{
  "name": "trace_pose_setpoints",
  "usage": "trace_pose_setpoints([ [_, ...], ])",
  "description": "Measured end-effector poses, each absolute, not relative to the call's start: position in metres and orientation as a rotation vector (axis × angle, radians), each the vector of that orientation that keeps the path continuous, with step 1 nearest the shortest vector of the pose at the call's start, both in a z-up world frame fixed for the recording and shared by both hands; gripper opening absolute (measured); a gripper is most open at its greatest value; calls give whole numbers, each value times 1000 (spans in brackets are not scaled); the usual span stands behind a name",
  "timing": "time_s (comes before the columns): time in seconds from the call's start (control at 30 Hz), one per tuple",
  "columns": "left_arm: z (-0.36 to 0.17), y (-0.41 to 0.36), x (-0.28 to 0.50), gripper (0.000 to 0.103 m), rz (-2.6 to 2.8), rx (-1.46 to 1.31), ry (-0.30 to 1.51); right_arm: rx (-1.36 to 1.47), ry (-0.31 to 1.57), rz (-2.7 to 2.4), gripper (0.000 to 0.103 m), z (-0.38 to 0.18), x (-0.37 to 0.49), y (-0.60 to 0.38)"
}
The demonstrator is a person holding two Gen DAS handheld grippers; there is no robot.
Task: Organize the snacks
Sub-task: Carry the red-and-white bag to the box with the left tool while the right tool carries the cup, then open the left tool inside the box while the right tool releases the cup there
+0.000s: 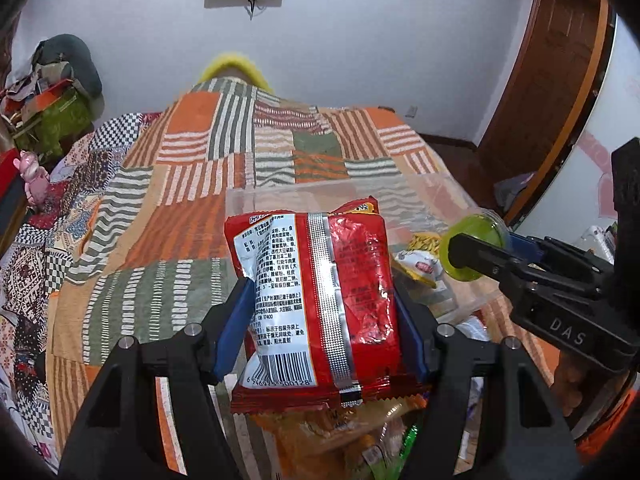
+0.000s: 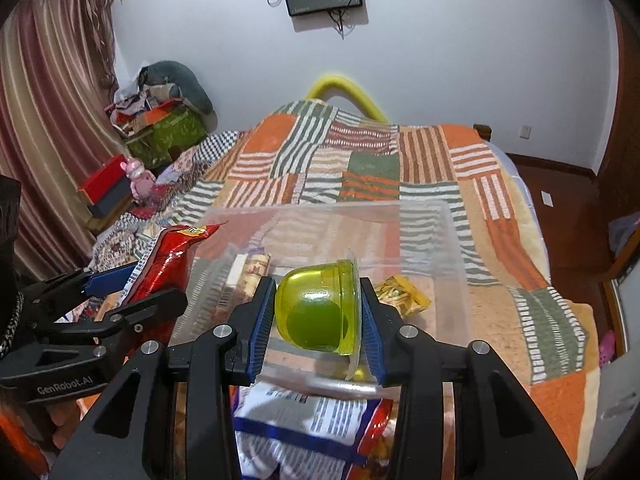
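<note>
**Both grippers loaded over the clear bin: release risks noted**

Your left gripper (image 1: 326,308) is clamped on a red snack packet (image 1: 316,300), blue pads pressing its two long edges, back seam and barcode facing the camera. The packet hangs clear of the patchwork bedspread (image 1: 168,184), in front of the transparent plastic bin (image 2: 452,248).

Your right gripper (image 2: 316,320) is closed on a green jelly cup (image 2: 316,312), held on its side with one pad against the domed base and the other against the lidded rim. The cup sits above the near edge of the bin. Inside the bin lie a gold-wrapped snack (image 2: 404,296) and a pale wrapped bar (image 2: 244,272). More loose packets, including a blue-and-white packet (image 2: 304,420), lie below the gripper, outside the bin.

Risks, as judged from here:
- The cup's dome is smooth and curved; a loose squeeze could let it slip and roll off the bed.
- A hard squeeze could buckle the film lid.
- The two grippers work close together; converging on the same bin corner could make them collide.
- The red packet is puffed with air; released high, it may bounce off the bin's rim and land outside.
</note>
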State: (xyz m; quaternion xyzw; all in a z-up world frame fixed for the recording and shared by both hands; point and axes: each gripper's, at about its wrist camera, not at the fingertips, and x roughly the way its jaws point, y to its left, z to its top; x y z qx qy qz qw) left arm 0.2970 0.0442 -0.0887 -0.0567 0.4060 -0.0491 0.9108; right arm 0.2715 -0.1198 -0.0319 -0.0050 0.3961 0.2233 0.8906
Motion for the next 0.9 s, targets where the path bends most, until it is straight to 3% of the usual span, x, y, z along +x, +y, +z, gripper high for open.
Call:
trace_pose_setpoints([
  [0.6,-103,41,311,65,-95,-124,892,-33,894,454,39,-51,273,-121],
  [0.8,-89,45,297,65,-112,-127,870,-73,841,442,53,-29,263,-124],
  [0.9,-81,45,288,65,-115,-112,858,-96,802,439,55,-16,251,-129],
])
